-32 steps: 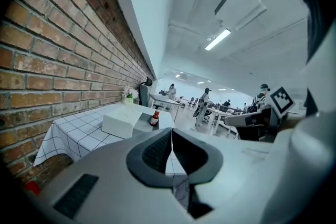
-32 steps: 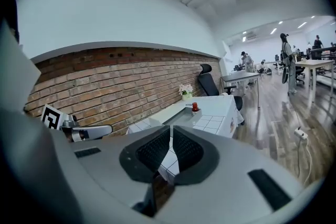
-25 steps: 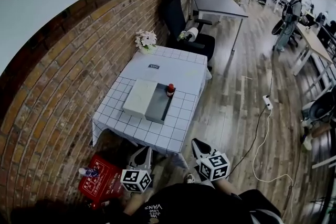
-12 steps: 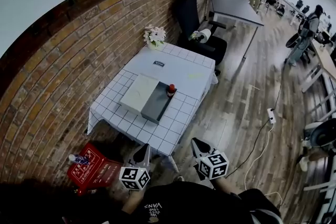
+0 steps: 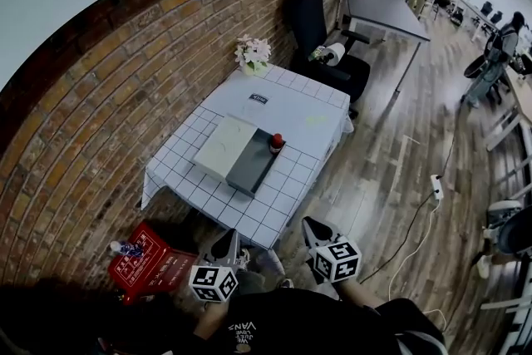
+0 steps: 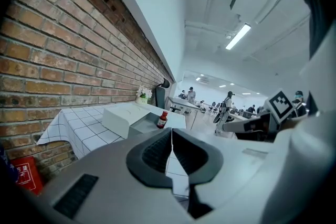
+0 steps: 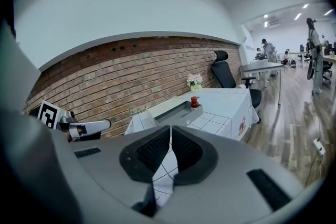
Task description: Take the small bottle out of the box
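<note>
A small bottle (image 5: 276, 144) with a red cap stands at the far end of the open box's grey tray (image 5: 252, 165); the white lid (image 5: 223, 147) lies to the tray's left. The box sits on a table with a white checked cloth (image 5: 208, 199). Both grippers hang low, short of the table's near edge. My left gripper (image 5: 228, 235) is shut and empty; in its view the bottle (image 6: 163, 120) and box (image 6: 126, 118) lie ahead of the shut left gripper (image 6: 171, 131). My right gripper (image 5: 312, 225) is shut and empty too, with the bottle (image 7: 195, 102) far beyond the shut right gripper (image 7: 170, 128).
A flower pot (image 5: 253, 56) stands at the table's far end by the brick wall. Behind it are a black office chair (image 5: 320, 8) and a grey desk (image 5: 382, 8). A red box (image 5: 145, 266) lies on the floor at the left, a power strip (image 5: 436, 187) at the right. People stand far back.
The table and box have shifted a little to the right in the head view. Both grippers stay shut at about the same spot at the bottom of that view.
</note>
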